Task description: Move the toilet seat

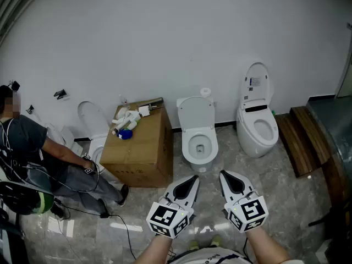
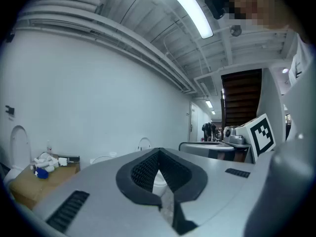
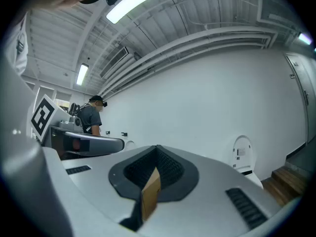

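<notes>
Judging by its look, the toilet seat [image 1: 188, 148] is of stiff, fairly light moulded plastic, smooth and likely slippery, and it is expected to swing on a hinge at its far end, not to lift free. It belongs to the middle toilet [image 1: 199, 157], which stands on the floor against the far wall, between a cardboard box [image 1: 140, 150] on the left and a smart toilet [image 1: 257, 126] on the right. The lid [image 1: 196, 113] is raised against the tank. The ring appears to lie flat on the bowl, though this cannot be told for certain. Its long axis runs near to far, with the free front edge pointed nearward; that edge is judged the best place for a pinch. The left tongs [image 1: 192, 180] and right tongs [image 1: 226, 176] are held level, well short of the toilet, both clenched on nothing.
</notes>
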The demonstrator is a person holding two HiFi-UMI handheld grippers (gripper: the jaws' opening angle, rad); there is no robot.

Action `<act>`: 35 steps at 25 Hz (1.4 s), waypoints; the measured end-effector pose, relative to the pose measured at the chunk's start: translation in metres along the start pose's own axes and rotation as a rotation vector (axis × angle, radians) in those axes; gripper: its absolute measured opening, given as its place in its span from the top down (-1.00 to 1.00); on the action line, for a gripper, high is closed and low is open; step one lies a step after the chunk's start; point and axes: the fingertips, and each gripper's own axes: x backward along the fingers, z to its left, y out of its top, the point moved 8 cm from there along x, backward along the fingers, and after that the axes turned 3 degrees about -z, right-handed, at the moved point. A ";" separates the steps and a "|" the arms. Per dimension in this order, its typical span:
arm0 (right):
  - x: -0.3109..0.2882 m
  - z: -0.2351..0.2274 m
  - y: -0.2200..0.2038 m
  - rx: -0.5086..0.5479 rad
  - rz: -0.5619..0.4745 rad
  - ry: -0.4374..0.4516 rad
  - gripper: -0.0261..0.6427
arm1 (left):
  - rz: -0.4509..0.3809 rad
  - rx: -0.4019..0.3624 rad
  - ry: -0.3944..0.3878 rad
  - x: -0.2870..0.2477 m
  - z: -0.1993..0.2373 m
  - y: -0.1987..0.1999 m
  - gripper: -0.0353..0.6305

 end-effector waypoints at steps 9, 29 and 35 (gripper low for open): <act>0.007 0.001 0.004 0.023 -0.010 0.021 0.88 | -0.005 0.001 0.008 0.003 -0.008 0.001 0.87; 0.032 -0.047 0.004 0.022 -0.077 0.009 0.88 | -0.018 -0.024 0.043 -0.030 -0.037 -0.003 0.87; 0.022 -0.064 0.004 0.012 -0.081 -0.016 0.88 | -0.035 -0.014 0.055 -0.047 -0.022 -0.001 0.87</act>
